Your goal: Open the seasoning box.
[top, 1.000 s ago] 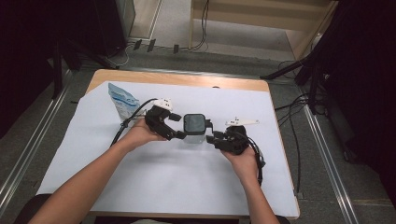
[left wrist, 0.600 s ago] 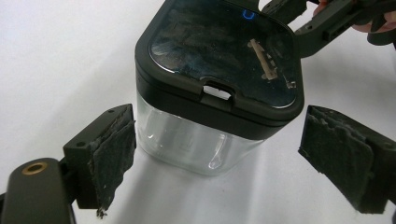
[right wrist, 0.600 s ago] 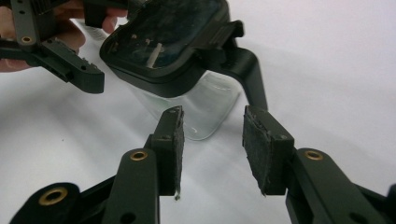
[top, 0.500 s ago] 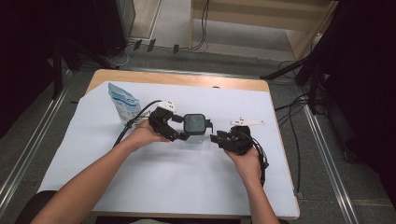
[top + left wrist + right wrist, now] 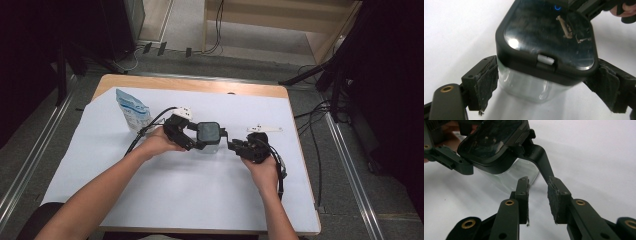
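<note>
Between the pads of the left gripper (image 5: 544, 92) a clear container (image 5: 531, 85) with a dark lid (image 5: 546, 37) is clamped: both pads (image 5: 486, 80) are pressed against the transparent wall just below the lid's rim, so this gripper is grasping the container. A small pale latch tab (image 5: 545, 59) is seen on the lid edge facing this gripper. In the high view the container (image 5: 208, 135) is seen just ahead of the left gripper (image 5: 192, 142), near the middle of the desk (image 5: 165, 200).

In the right gripper view, a black arm or handle piece (image 5: 541, 160) that comes off the far side of the lid (image 5: 491, 137) reaches down toward the right gripper (image 5: 537, 192). Its lower end lies against the pad (image 5: 554, 195) on one side; the other pad stands apart from it, with a gap visible. The jaws have just been closing, with the arm's tip at their mouth, but no squeeze from both sides is seen yet: this gripper is judged unclenched, not yet gripping.

Step in hand, as judged: the container is steadied by the left gripper while the lid's side arm is being taken by the right gripper (image 5: 235, 146). The next move calls for the closing to be finished squarely on the arm, without it slipping off the pad, and for the left hold to be kept firm.

Farther off, beyond the left gripper, a blue-and-white pouch (image 5: 131, 109) lies on the desk, untouched.
</note>
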